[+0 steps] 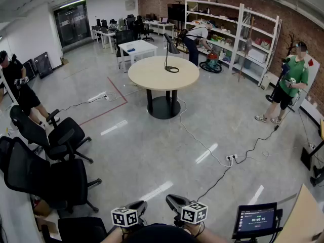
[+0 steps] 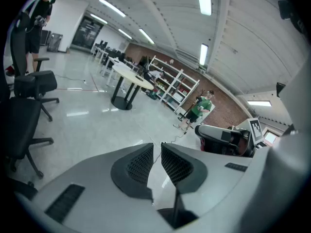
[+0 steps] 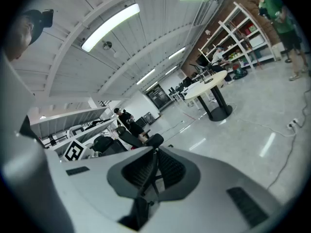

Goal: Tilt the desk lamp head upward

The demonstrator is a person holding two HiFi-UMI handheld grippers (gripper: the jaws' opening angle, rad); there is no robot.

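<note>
A black desk lamp (image 1: 169, 53) stands on a round beige table (image 1: 152, 77) far ahead across the floor, its head angled downward. In the left gripper view the table (image 2: 127, 78) is small and distant; in the right gripper view the lamp (image 3: 206, 68) shows on the table (image 3: 208, 84). Both grippers sit low at the bottom of the head view, far from the lamp. My left gripper (image 1: 140, 205) (image 2: 157, 148) has its pads almost together, only a thin slit between, nothing in it. My right gripper (image 1: 170, 199) (image 3: 156, 153) is shut and empty.
Black office chairs (image 1: 53, 133) crowd the left side. A cable and power strip (image 1: 232, 157) cross the floor toward the table. A person in green (image 1: 292, 80) stands at the right, another person (image 1: 16, 80) at the left. White shelving (image 1: 238, 34) lines the brick wall. A small screen (image 1: 255, 220) sits at the bottom right.
</note>
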